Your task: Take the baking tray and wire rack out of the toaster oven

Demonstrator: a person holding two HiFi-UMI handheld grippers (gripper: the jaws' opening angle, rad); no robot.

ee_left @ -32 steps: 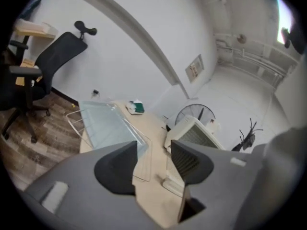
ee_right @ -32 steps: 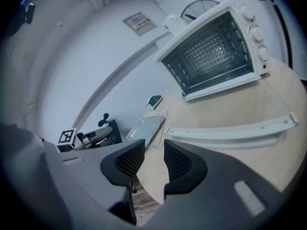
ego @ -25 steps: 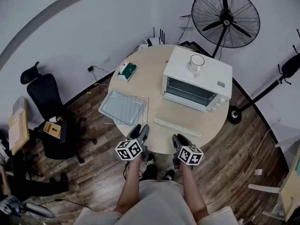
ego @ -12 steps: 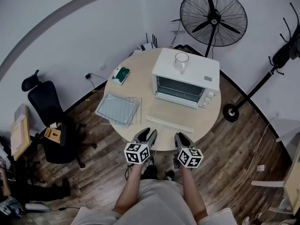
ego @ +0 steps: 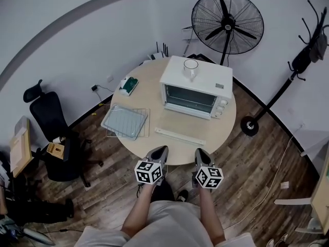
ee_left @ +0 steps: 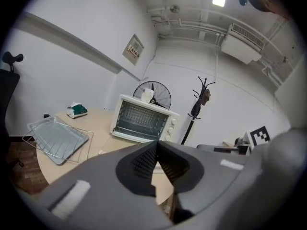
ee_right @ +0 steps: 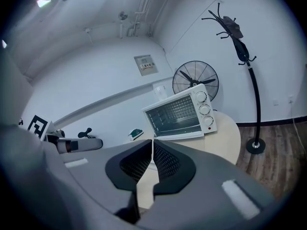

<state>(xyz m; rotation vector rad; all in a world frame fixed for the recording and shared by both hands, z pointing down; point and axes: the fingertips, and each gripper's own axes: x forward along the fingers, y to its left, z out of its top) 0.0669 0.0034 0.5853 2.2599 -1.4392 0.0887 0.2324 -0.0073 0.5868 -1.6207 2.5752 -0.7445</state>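
Tongs in both hands sit at the near edge of the round table (ego: 226,122), well apart from everything on it. The left tongs (ego: 162,150) are closed with nothing in them: in the left gripper view their ribbed pads (ee_left: 144,162) meet at the tip. The right tongs (ego: 199,152) have just been closing. In the right gripper view their pads (ee_right: 165,161) stand together at the tip, with only a hairline slit below and nothing between them. The baking tray (ego: 125,121) lies at the table's left edge, resting on the wire rack (ego: 146,125), whose thin bars stick out past the tray on its right and near sides. Both are outside the toaster oven (ego: 198,81) and well apart from it. The white oven stands toward the far right edge, its mesh-backed cavity facing the near edge and its knobs on the right of the front. A white cup (ego: 190,67) stands on its roof. A long white strip (ego: 180,136) lies on the table in front of the oven, parallel with its front. A green and white packet (ego: 128,85) sits at the far left edge. Off the table, a black pedestal fan (ego: 227,22) stands beyond the far edge, a coat stand (ego: 288,81) to the right and a black office chair (ego: 49,122) to the left on the wood floor.
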